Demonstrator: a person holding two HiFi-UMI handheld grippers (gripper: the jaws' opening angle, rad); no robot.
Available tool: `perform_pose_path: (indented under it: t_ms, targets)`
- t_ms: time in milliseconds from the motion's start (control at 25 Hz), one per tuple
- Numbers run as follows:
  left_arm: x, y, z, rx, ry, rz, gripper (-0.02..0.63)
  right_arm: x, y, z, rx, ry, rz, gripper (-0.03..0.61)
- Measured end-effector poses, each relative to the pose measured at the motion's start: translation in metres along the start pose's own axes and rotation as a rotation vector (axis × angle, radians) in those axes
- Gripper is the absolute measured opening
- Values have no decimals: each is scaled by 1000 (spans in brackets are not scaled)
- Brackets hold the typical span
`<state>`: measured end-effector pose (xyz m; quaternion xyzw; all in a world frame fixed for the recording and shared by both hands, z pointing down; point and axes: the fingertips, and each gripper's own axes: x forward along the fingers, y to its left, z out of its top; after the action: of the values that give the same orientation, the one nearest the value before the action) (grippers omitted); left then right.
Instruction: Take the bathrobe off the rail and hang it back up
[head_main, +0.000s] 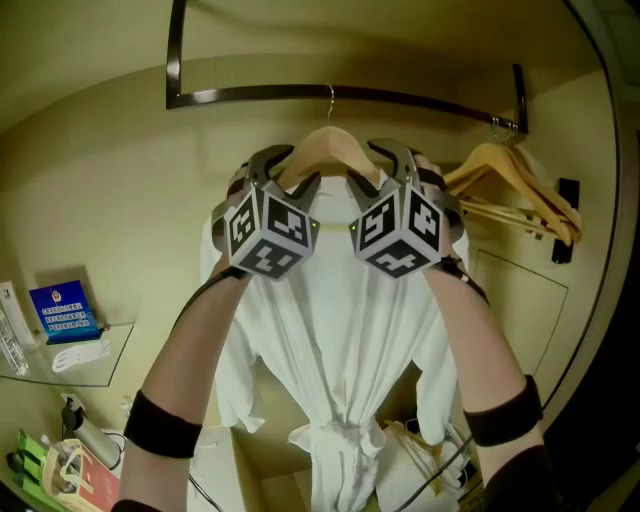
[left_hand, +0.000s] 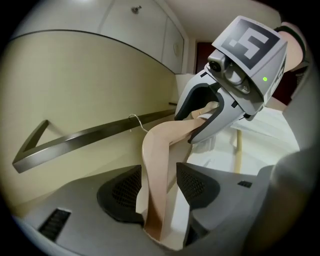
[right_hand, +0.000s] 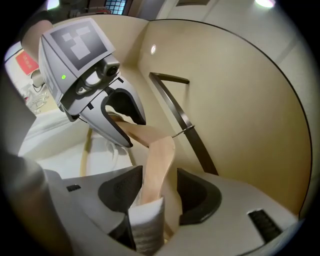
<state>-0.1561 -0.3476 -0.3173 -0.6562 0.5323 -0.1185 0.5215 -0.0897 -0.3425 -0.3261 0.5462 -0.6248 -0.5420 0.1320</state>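
- Spare wooden hangers (head_main: 520, 195): several, bunched at the right end, tilted.
- Black wall fitting (head_main: 566, 220): just right of the spare hangers.
- Glass shelf (head_main: 112, 372): on the left wall.
- Blue printed card (head_main: 62, 310): upright at the shelf's back.
- White coiled cord (head_main: 78, 355): lying on the shelf.
- Red-and-green packet (head_main: 60, 478): bottom left corner, contents unclear.

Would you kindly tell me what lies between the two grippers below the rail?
In the head view, the wooden hanger, peak and wire hook, lies between the left gripper and right gripper.
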Motion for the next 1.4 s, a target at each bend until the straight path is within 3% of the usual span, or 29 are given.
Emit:
perform_pose_path:
  t_ms: [120,240,320,600,1000,1400]
  targets:
    - [9,3,-4,-4,17,9,221,9,7,-3,-23,16,35,247]
    - [14,7,-7,-9,33,16,191,17,8,-1,-46,20,44,167]
    - [14,7,-7,11,40,23,149,18,7,-1,-31,9,42,169]
    - [14,7,-5,30,44,37,147,16,6,-1,3,-12,9,164]
    - [3,30,16,-40,6,56,144,7,-17,25,-26,-47,-48,158]
    - [-25,15,18,-73,-4,29,145,-20,-3,30,-29,-38,-16,158]
